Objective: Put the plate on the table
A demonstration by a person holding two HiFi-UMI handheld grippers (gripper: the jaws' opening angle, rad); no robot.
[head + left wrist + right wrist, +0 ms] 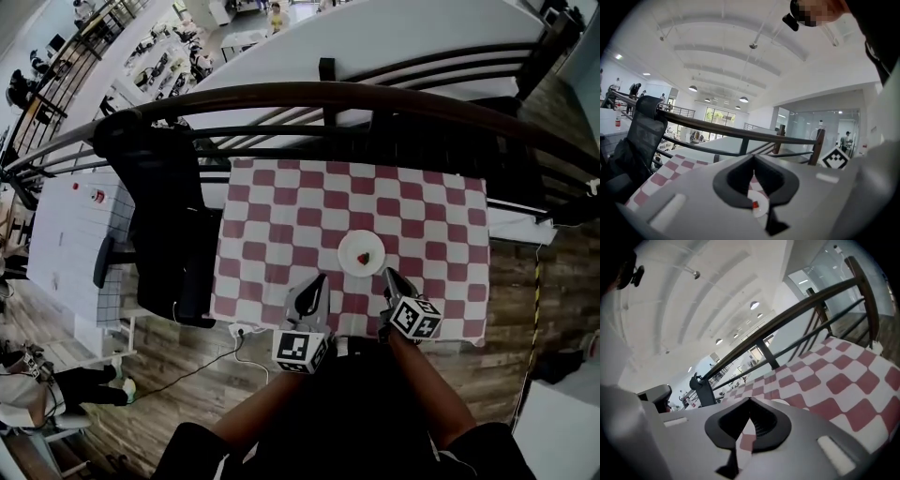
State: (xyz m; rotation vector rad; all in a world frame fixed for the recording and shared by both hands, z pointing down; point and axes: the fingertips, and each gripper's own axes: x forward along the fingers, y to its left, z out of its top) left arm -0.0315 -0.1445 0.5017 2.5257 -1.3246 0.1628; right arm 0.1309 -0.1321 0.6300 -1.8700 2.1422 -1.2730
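Note:
A white plate (352, 245) with a small red piece of food (364, 258) on it rests on the red-and-white checked table (281, 216), near the front edge. My left gripper (322, 278) hovers just left of the plate, tips pointing toward the table, jaws shut and empty. My right gripper (387, 272) sits just right of the plate, also shut with nothing in it. In the left gripper view the plate (759, 211) and the red food (754, 205) show through the slit below the closed tips (752, 157). The right gripper view shows the plate's rim (782, 402) beyond the closed tips (750, 400).
A black office chair (159, 216) stands against the table's left side. A dark curved railing (328, 94) runs behind the table's far edge. A white tiled table (66, 234) is further left, and a power strip (242, 330) lies on the wooden floor.

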